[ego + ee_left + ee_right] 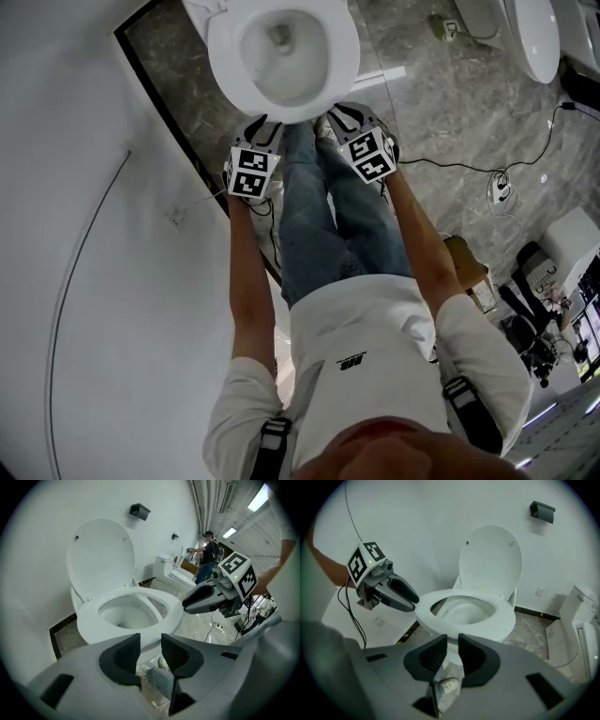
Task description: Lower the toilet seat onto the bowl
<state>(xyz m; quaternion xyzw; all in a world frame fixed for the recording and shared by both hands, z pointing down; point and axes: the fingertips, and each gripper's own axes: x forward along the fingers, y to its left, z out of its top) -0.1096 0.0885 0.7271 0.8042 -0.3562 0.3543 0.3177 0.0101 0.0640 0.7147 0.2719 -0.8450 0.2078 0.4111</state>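
The white toilet seat (343, 58) lies flat on the bowl, while the lid (101, 555) stands upright against the wall. Both grippers hang side by side just before the bowl's front rim, above the person's shoes. My left gripper (265, 122) is at the rim's front left. In the left gripper view, the left gripper (151, 641) stands open with nothing between its dark pads. My right gripper (342, 114) is at the front right. In the right gripper view, the right gripper (453, 641) shows a narrow empty gap. Neither touches the seat (497, 620).
A white wall runs along the left. A second toilet (576, 620) stands to the right. Cables and a power strip (502, 187) lie on the marble floor, and a cardboard box (469, 267) sits behind the person. A black box (139, 511) hangs on the wall above the lid.
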